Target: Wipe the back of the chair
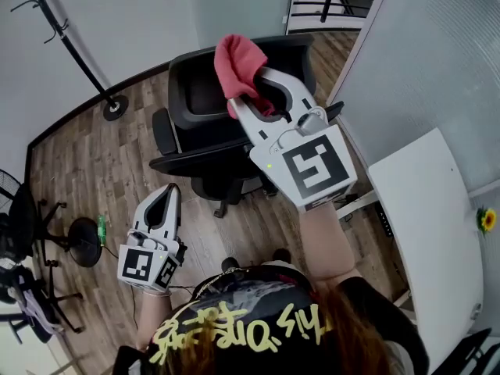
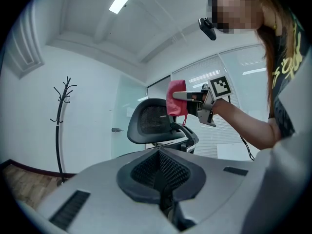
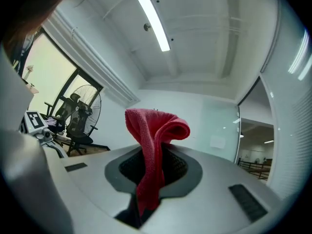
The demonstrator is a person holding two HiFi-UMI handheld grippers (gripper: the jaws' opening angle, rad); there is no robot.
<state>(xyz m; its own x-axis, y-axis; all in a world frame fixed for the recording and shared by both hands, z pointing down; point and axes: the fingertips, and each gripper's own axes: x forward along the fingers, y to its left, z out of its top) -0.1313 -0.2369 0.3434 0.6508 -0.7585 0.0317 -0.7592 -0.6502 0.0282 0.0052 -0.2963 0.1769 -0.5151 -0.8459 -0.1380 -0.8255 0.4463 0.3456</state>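
Right gripper [image 1: 251, 92]: raised, jaws clamped on the red cloth [image 1: 234, 57]. In the right gripper view [image 3: 146, 196], grips the cloth's [image 3: 151, 135] lower part, with a folded loop standing above the jaw tips.

Red cloth: sits at the upper edge of the chair back in the left gripper view [image 2: 175, 101]; contact with the backrest cannot be told.

Chair [image 1: 199, 104]: black, mesh back [image 2: 151, 121], armrests, wheeled base; stands on the wood floor [image 1: 94, 170], just beside the white desk [image 1: 430, 225].

Left gripper [image 1: 167, 198]: held low, well apart from the chair, jaws pressed together on nothing [image 2: 163, 196].

Coat stand [image 1: 70, 45]: black, upright near the wall behind the chair [image 2: 61, 126].

Fan [image 3: 80, 111]: stands by the window.
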